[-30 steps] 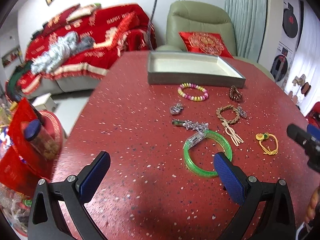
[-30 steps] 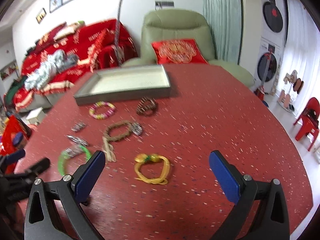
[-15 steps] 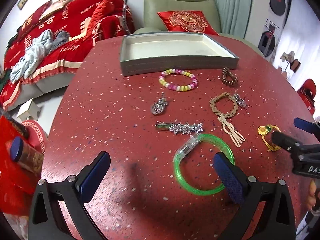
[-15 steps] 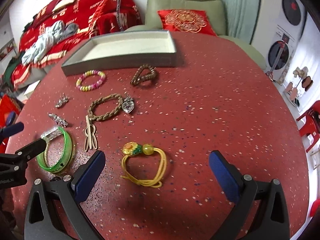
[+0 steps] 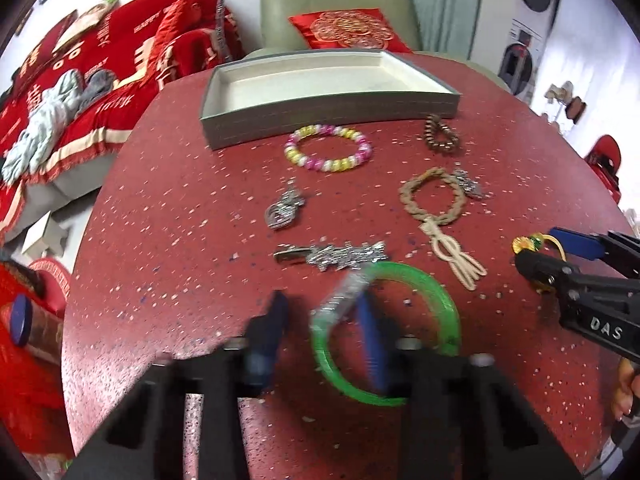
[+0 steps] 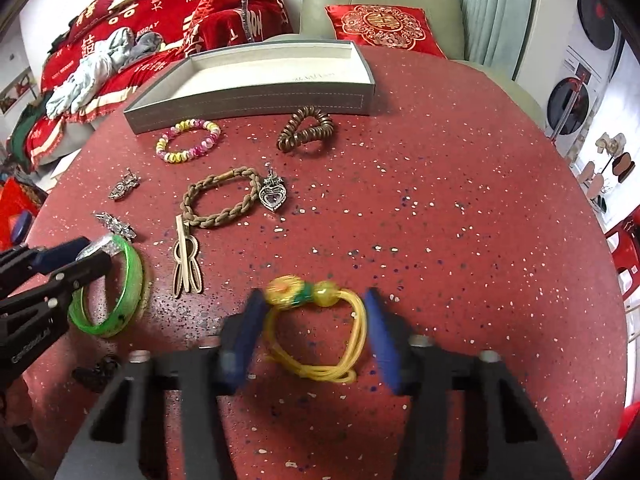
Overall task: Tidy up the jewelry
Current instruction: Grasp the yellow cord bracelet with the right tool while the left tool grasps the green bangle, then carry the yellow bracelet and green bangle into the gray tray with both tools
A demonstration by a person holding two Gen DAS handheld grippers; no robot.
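Observation:
A green bangle (image 5: 440, 300) with a silver wrap lies on the red speckled table. My left gripper (image 5: 324, 328) straddles its near-left rim, one finger outside and one inside the ring. Its jaws are closing and a gap still shows at the outer pad. A yellow cord bracelet (image 6: 316, 332) with a flower bead lies between the pads of my right gripper (image 6: 314, 332). Those jaws are closing too, and the loop is not squeezed. The open grey tray (image 5: 320, 108) stands empty at the far side.
Between tray and grippers lie a pink-yellow bead bracelet (image 5: 328, 148), a brown coil tie (image 5: 440, 136), a braided bracelet (image 5: 432, 200), a heart pendant (image 6: 273, 196), a silver brooch (image 5: 284, 210) and a silver clip (image 5: 332, 256). A small dark piece (image 6: 96, 372) lies near the front-left edge.
Both grippers came down closer to the table and their wide jaws narrowed. The left one now brackets the bangle's rim, the right one the yellow cord bracelet.

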